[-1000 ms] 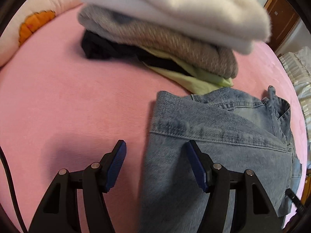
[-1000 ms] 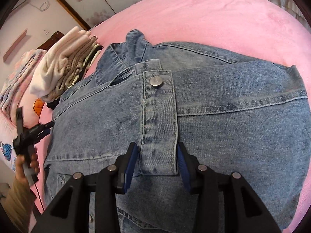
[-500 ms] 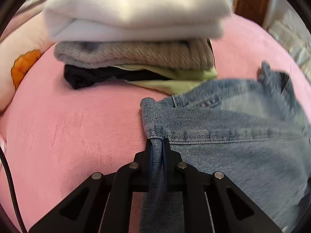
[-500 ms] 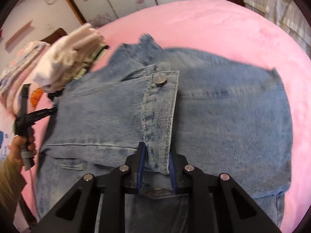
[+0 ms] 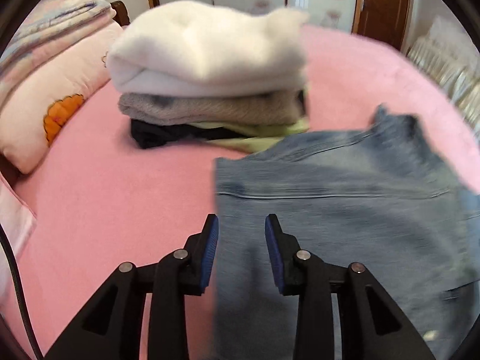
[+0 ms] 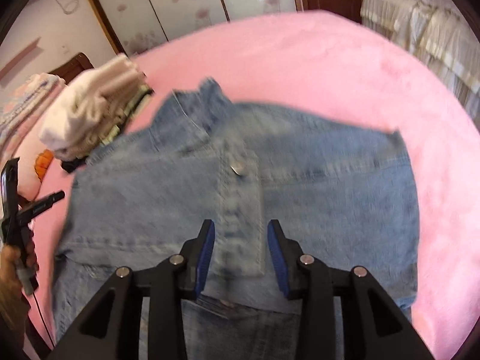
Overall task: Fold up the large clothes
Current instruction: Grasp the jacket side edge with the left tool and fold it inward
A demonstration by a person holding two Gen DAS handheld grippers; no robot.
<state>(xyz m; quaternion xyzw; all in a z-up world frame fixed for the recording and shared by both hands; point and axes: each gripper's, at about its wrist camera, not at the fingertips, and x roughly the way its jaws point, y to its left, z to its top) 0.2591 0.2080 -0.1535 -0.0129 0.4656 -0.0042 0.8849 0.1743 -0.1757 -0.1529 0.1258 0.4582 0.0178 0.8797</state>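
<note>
Fingers of both the left gripper (image 5: 241,247) and right gripper (image 6: 241,253) have just been opening; they grip nothing. The folded denim jacket (image 6: 270,180) lies just below on the pink bed (image 5: 105,198), its side edge beneath the left gripper, its button placket beneath the right.

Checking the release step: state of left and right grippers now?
Left gripper: open, jaws just opened, holding nothing, above the denim jacket.
Right gripper: open, jaws just opened, jacket placket below, not gripped.

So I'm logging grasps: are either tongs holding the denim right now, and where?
Nothing is held. The left tongs and right tongs, jaws just opened, stand clear above the denim jacket.
</note>
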